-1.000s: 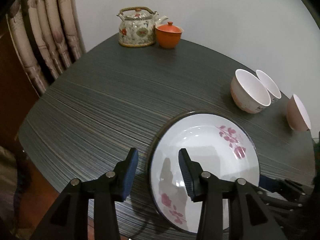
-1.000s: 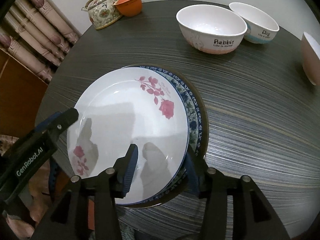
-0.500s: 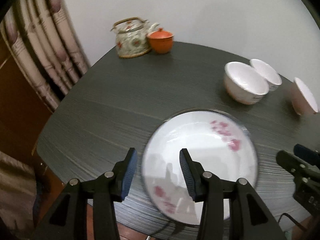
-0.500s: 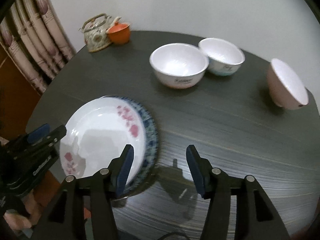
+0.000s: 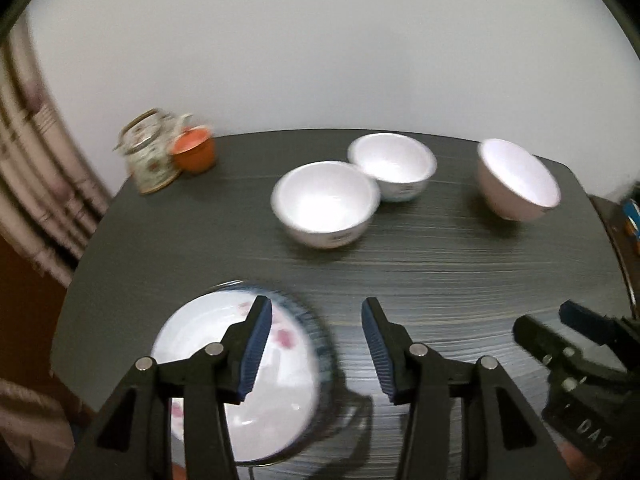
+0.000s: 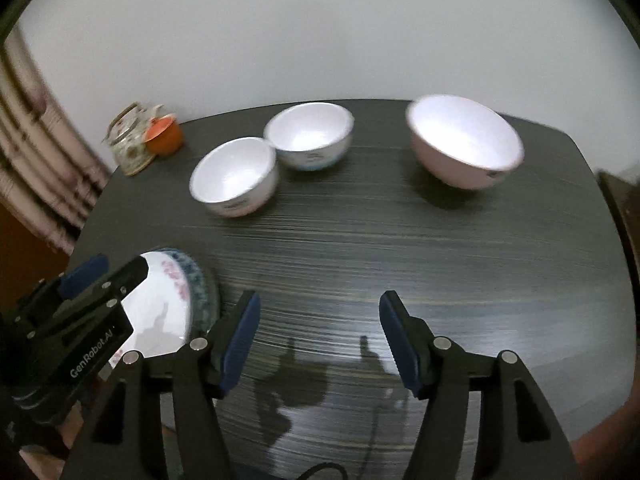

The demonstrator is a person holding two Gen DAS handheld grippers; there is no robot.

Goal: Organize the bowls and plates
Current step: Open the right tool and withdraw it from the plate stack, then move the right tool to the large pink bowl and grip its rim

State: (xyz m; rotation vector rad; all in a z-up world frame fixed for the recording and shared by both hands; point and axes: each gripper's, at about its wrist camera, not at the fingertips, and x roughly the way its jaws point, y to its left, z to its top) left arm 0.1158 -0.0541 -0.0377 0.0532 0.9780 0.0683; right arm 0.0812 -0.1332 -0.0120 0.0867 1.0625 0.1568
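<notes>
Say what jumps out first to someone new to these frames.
Three white ceramic bowls stand at the far side of the dark wood-grain table. Near left, a white rose-patterned plate lies on a blue-rimmed plate. Both tongs hang open, empty.

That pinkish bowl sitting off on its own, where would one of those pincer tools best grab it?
Probably at the rim. The pink bowl stands apart from the other two bowls, clear on every side, and its round wall looks too wide to span. One finger inside, one outside, pinching the thin lip on the near side. The right gripper is open, empty and nearest, so it could come from above and the front.
</notes>
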